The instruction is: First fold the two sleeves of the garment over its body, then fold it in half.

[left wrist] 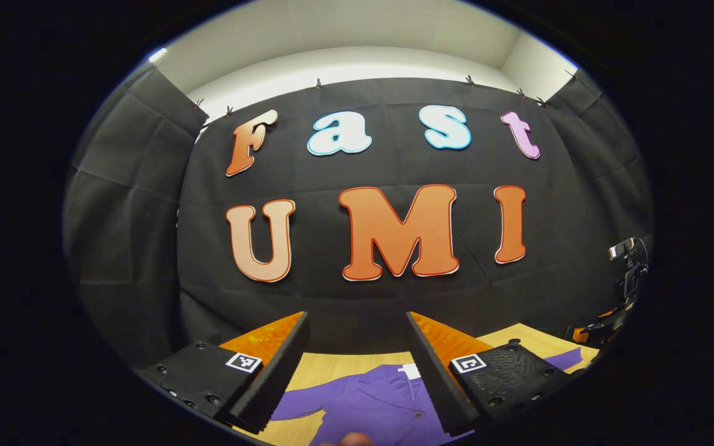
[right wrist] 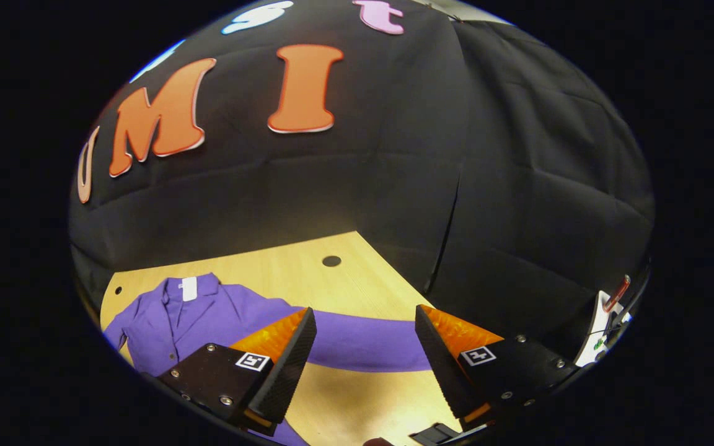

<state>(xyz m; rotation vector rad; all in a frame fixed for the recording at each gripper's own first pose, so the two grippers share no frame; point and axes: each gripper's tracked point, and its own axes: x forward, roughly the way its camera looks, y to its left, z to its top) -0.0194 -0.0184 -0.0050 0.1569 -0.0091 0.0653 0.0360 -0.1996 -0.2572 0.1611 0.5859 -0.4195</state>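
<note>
A purple button-up garment (right wrist: 177, 325) lies flat on the wooden table (right wrist: 332, 279), collar toward the booth wall with a white tag at the neck. One sleeve (right wrist: 363, 344) stretches out sideways across the table. My right gripper (right wrist: 360, 365) hovers above that sleeve, open, with nothing between its fingers. In the left gripper view the garment (left wrist: 369, 402) shows below, collar and buttons visible, and my left gripper (left wrist: 354, 371) is held open above it, touching nothing.
The table has a round dark hole (right wrist: 331, 261) near its back edge. A black and orange device on a stand (left wrist: 623, 291) sits at the right edge of the left gripper view. A white object (right wrist: 599, 328) stands at the right of the right gripper view.
</note>
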